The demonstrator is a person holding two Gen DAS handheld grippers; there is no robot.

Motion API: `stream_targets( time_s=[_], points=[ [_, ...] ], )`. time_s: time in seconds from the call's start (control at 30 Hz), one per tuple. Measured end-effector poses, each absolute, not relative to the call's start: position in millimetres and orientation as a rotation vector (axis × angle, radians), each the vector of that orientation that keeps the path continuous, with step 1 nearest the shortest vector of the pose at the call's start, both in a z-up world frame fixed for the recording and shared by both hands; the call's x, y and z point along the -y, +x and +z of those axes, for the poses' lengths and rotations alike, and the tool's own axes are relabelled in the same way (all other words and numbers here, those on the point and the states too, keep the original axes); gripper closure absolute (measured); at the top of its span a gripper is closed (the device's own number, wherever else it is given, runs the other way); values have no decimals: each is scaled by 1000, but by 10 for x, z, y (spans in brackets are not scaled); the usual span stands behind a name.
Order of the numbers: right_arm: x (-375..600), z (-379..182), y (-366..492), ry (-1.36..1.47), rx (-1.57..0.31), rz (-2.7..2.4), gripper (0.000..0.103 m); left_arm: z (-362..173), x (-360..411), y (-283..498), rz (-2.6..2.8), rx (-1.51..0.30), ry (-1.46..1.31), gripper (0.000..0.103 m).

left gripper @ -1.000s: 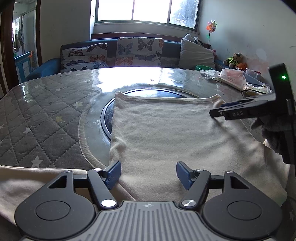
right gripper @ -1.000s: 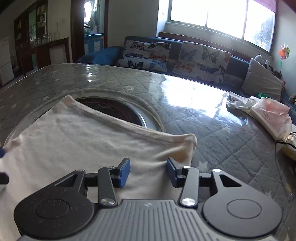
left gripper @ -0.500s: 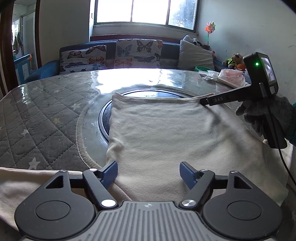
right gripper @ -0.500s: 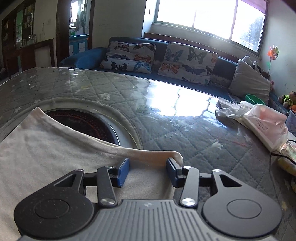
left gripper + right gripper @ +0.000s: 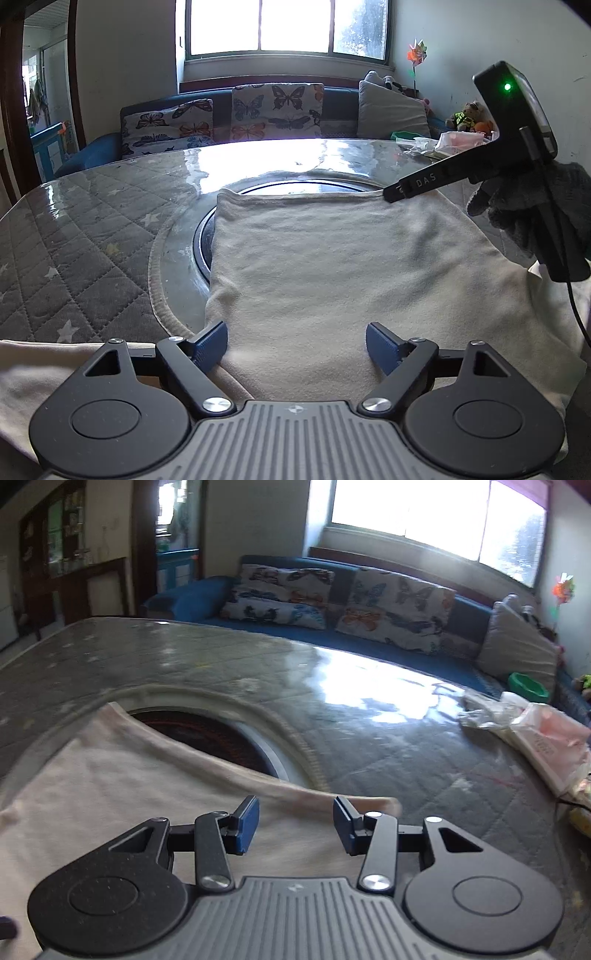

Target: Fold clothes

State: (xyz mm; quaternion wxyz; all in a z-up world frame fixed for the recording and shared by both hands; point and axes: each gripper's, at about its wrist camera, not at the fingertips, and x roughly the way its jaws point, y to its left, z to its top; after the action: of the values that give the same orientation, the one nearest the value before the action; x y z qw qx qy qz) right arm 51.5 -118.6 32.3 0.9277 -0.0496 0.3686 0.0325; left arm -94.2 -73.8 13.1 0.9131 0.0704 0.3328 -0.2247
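Cream garment (image 5: 332,266) lies flat on the table (image 5: 92,229), over its round inset. Left tongs (image 5: 295,341) opening, spread over the near hem, empty. Right tongs (image 5: 293,825) have shifted to the far corner, part-spread, gripping nothing. Judged: next fold's grasp pending.

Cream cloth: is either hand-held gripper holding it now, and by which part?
Nothing is held. The left hand-held gripper is opening over the near edge of the cream cloth; the right hand-held gripper stands open at its far hem.
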Motion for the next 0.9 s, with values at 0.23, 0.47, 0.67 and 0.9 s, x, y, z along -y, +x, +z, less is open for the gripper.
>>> stream_targets(
  time_s=[0.23, 0.47, 0.67, 0.9],
  points=[
    [818, 225, 618, -93, -796, 146, 58, 124, 766, -964, -463, -672, 150, 15],
    [802, 187, 830, -59, -782, 102, 58, 110, 781, -998, -472, -658, 157, 13],
    [759, 170, 911, -67, -765, 69, 58, 113, 789, -1007, -479, -656, 155, 11],
    [732, 157, 974, -68, -750, 35, 57, 106, 802, -1022, -485, -654, 155, 8]
  ],
)
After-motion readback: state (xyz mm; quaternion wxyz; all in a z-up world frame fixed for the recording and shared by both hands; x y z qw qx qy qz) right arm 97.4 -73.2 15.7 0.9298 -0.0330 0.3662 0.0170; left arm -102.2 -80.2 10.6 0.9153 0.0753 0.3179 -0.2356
